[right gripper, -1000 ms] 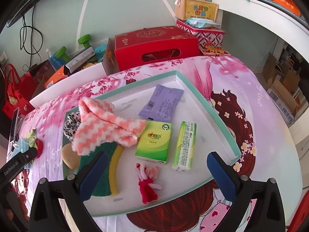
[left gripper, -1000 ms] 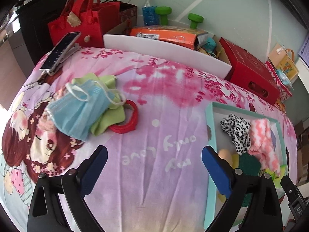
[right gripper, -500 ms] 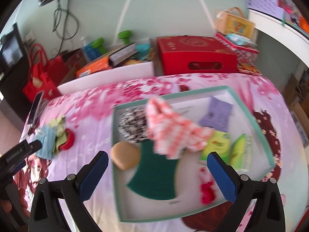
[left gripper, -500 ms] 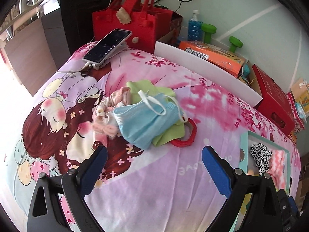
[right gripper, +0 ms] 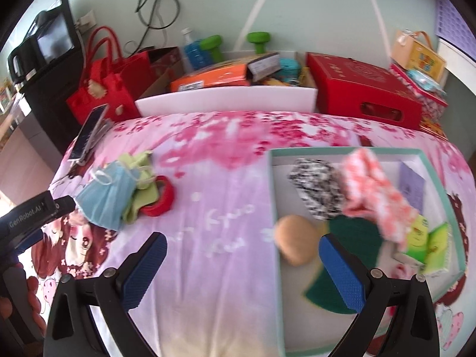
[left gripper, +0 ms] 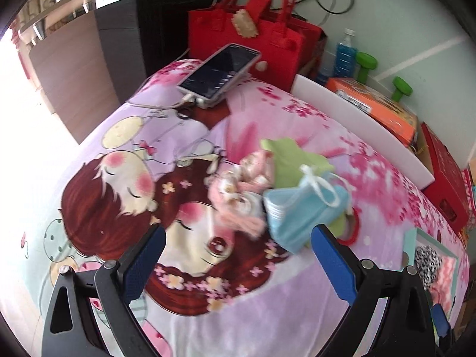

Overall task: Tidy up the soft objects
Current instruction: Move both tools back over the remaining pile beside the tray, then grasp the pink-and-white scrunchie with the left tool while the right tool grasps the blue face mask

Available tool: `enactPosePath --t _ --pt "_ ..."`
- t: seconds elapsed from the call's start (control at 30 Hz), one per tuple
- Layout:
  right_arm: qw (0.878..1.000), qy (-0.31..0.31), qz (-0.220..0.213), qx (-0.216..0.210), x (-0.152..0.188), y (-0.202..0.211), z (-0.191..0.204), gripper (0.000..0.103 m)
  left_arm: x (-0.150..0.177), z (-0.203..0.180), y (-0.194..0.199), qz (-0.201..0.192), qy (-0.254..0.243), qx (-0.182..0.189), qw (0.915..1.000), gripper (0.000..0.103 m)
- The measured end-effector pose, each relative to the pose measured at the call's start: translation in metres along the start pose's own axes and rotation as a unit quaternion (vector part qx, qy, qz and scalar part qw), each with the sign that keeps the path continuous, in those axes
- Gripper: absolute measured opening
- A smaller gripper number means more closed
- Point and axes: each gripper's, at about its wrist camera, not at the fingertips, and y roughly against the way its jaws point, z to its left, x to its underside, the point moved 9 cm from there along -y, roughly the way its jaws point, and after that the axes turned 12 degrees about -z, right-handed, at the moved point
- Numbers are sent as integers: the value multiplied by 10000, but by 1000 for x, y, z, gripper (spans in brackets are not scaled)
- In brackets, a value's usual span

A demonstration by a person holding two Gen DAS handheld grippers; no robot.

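Now, far left on the cartoon-print blanket, the left gripper hangs spread wide and empty, just short of the pile: pink cloth, blue face mask, green cloth, red ring. Only this view shows the phone flat-on, with the red bag behind. Over right, the right gripper is spread too, holding nothing, and only its camera shows inside the teal tray: leopard cloth, striped pink cloth, tan sponge.
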Motion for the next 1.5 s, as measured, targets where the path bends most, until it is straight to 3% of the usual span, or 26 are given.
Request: enactPosePath --t 0.33,0.93,1.23,1.5 --pt "9979 309 -15 -575 1 -21 70 103 -9 66 -15 121 654 -390 9970 98" --pt "9890 462 -317 -1370 -1 -50 150 101 -11 85 -42 257 1262 -392 9909 98" --pt "9871 561 -278 -1474 7 -64 169 79 -9 86 -50 313 1495 -354 9876 98" --pt "9890 360 -113 -1431 13 -75 159 41 -5 80 -56 414 1579 -234 9863 98"
